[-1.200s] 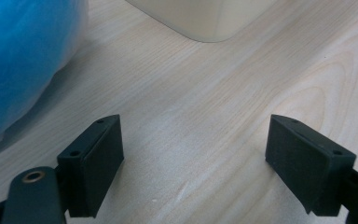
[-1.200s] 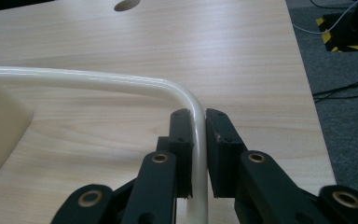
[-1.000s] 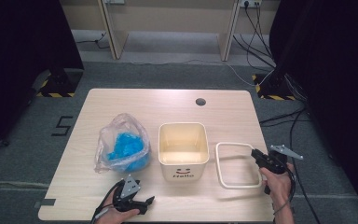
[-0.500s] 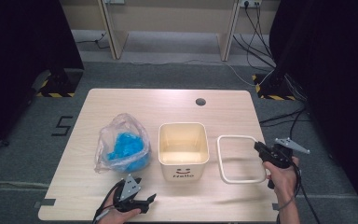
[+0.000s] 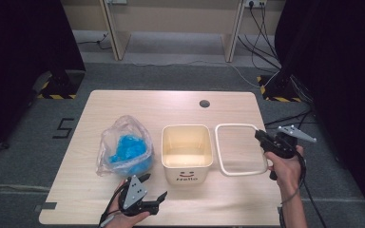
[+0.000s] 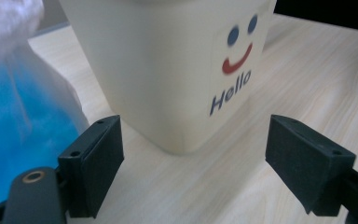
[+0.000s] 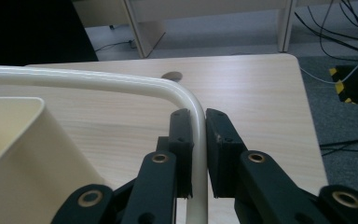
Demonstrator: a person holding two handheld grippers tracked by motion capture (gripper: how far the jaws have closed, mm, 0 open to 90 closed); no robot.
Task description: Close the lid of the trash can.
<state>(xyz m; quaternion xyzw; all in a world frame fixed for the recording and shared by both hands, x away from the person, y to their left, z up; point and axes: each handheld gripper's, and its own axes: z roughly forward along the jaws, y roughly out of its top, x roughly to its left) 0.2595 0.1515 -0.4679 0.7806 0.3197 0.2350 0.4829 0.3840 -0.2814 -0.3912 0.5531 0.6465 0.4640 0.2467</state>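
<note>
Cream plastic square tub with a "Hello" smiley sticker point(image 5: 187, 153) sat mid light-wood surface point(image 5: 171, 107), open. Right tongs point(image 7: 199, 154) pinched the rim of the cream-rimmed clear square lid point(image 5: 240, 149), which lay just right of the tub. Left tongs point(image 6: 193, 154) rested spread wide near the front edge, facing the tub's corner. Clear plastic bag of blue material point(image 5: 124, 151) lay just left of the tub.

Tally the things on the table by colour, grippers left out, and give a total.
Cream: 2, the Hello bin and the rectangular rim frame.
Clear with blue inside: 1, the plastic bag.
Total: 3.
</note>
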